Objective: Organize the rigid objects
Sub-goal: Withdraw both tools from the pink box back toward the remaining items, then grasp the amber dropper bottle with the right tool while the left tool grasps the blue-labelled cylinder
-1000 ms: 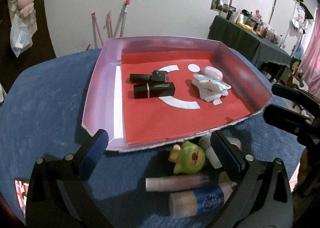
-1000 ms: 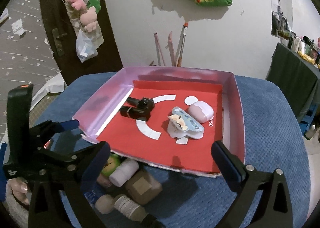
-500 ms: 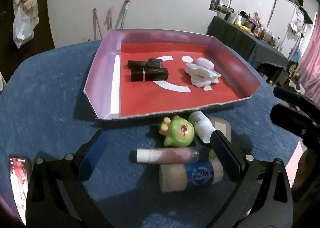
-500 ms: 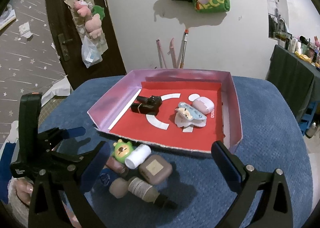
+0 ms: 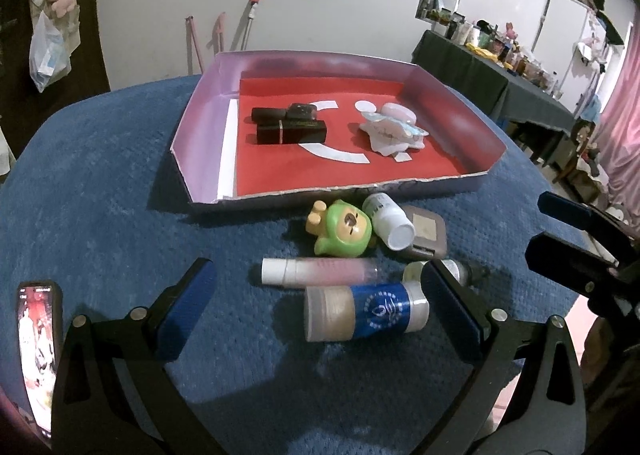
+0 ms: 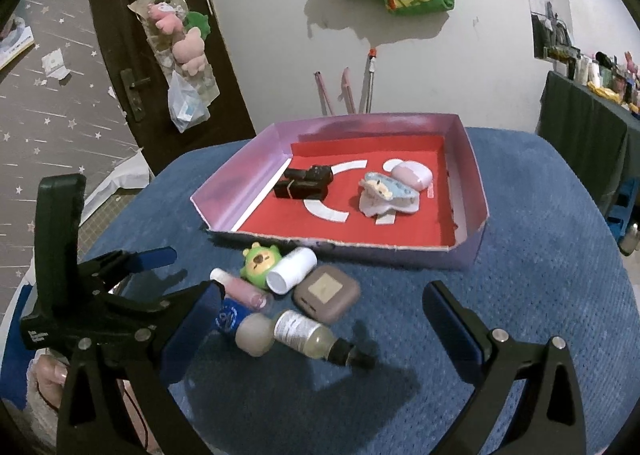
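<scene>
A pink tray (image 5: 200, 123) with a red floor holds black lipstick cases (image 5: 290, 127) and a pale plush toy (image 5: 390, 131). In front of it on the blue cloth lie a green bear figure (image 5: 344, 229), a white bottle (image 5: 390, 219), a brown compact (image 5: 426, 231), a pink tube (image 5: 320, 271) and a blue-labelled bottle (image 5: 366, 311). A dropper bottle (image 6: 316, 339) lies nearest in the right wrist view. My left gripper (image 5: 316, 315) is open, its fingers either side of the blue-labelled bottle. My right gripper (image 6: 320, 335) is open over the dropper bottle.
A phone (image 5: 36, 351) lies on the cloth at the near left. The blue table's (image 6: 540, 295) right side is bare cloth. A door (image 6: 160, 55) and a white wall stand behind; a cluttered dark table (image 5: 500, 71) is at the far right.
Both grippers have drawn back and up from the tray, so the loose items in front of it now lie between the fingers. Nothing was picked up.
</scene>
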The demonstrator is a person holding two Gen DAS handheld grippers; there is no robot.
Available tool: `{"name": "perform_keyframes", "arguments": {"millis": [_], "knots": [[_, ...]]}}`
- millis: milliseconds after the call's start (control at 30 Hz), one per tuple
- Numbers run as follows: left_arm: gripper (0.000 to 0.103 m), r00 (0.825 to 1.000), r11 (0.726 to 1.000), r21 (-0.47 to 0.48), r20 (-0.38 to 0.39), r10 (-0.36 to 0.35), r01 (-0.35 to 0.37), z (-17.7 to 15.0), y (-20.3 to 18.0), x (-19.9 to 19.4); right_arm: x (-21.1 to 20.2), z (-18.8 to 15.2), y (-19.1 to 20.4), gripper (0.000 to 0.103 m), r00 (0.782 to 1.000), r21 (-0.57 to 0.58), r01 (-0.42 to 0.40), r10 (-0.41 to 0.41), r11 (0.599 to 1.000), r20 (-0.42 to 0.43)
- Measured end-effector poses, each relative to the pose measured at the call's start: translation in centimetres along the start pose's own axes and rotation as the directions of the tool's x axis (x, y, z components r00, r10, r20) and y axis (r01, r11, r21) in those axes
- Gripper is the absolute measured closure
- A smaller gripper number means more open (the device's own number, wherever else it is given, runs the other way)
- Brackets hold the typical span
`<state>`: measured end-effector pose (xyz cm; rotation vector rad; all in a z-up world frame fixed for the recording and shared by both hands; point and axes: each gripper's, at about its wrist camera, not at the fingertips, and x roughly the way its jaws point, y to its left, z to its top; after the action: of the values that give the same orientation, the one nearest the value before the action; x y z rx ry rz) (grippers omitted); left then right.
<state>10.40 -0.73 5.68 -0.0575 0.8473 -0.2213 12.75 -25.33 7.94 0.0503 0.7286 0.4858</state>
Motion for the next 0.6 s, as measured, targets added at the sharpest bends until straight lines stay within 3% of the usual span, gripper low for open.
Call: {"name": "perform_keyframes", "arguments": {"millis": [600], "knots": [[0.000, 0.999, 1.000, 0.002, -0.044, -0.030, 0.030, -2.8, -1.5, 0.6, -0.1, -3.1, -0.7, 0.000, 0.996, 0.007, 0.072, -0.072, 0.997, -0.046]]}}
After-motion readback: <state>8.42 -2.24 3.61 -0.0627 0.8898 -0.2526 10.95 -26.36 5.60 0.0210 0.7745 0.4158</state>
